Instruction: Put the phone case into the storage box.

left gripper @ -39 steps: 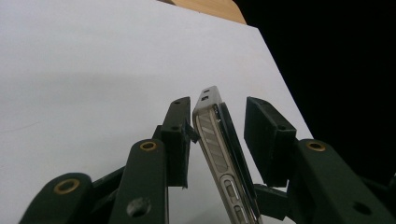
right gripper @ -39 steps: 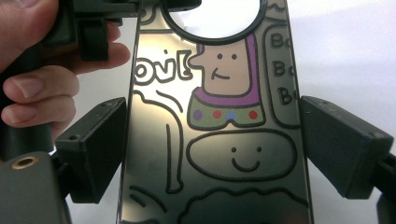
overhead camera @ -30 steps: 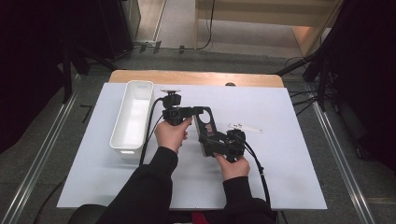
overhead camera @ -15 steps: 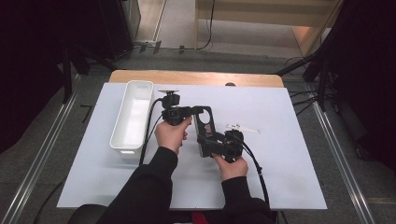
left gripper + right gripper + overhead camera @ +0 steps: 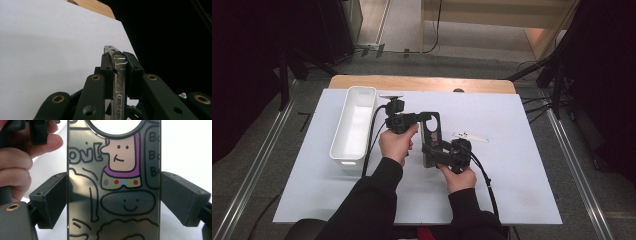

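We held the phone case (image 5: pixel 432 135) between both grippers. Our left gripper (image 5: pixel 119 65), whose jaws had just been closing, pinched its thin edge; our right gripper (image 5: pixel 113 195) clamped its width, with the printed back facing it.

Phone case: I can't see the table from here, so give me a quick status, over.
Left gripper shut on phone case edge, jaws just closing. Right gripper clamped across its width. Bin, small tool lie apart; nothing in the way.
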Demonstrator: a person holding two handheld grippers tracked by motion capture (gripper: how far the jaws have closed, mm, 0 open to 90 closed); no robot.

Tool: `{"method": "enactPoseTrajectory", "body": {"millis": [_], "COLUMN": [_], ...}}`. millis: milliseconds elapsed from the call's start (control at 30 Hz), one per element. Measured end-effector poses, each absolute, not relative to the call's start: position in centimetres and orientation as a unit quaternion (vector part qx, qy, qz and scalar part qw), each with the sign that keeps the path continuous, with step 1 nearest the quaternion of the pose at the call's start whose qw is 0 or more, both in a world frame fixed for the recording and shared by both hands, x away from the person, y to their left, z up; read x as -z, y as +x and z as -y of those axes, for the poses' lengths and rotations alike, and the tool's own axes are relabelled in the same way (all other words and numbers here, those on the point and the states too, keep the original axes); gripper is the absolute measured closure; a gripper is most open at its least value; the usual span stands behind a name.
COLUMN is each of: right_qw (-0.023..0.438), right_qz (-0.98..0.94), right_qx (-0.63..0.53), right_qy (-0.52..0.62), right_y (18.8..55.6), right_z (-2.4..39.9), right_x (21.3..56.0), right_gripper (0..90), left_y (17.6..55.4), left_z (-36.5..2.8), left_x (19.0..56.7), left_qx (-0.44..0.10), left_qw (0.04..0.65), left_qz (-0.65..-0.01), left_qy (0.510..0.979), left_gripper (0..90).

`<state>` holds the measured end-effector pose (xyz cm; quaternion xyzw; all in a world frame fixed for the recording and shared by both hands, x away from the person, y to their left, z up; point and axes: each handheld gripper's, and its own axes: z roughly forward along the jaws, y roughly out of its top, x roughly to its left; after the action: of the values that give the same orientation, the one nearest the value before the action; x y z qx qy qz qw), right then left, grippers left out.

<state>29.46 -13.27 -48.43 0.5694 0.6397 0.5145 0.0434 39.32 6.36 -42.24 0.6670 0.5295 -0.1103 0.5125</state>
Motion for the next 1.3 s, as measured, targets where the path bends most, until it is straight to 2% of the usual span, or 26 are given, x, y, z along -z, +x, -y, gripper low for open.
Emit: {"method": "enactPoseTrajectory", "body": {"millis": [867, 1000, 1300], "right_qw": [0.023, 0.032, 0.015], "right_qz": [-0.653, -0.663, -0.687], "right_qx": [-0.518, -0.508, -0.483], "right_qy": [0.551, 0.549, 0.543], "right_y": [30.2, 30.3, 30.7], "right_z": [13.4, 13.4, 13.2], "right_x": [48.7, 48.4, 48.0], "right_gripper": [10.4, 10.2, 8.6], "left_y": [39.3, 39.3, 39.3], "left_z": [-6.7, -6.6, -6.7], "left_x": [42.0, 42.0, 41.7], "left_qx": [0.109, 0.111, 0.105], "left_qw": [0.514, 0.514, 0.513], "left_qz": [-0.515, -0.514, -0.511], "left_qy": [0.677, 0.678, 0.682], "left_gripper": [79.7, 79.7, 79.7]}}
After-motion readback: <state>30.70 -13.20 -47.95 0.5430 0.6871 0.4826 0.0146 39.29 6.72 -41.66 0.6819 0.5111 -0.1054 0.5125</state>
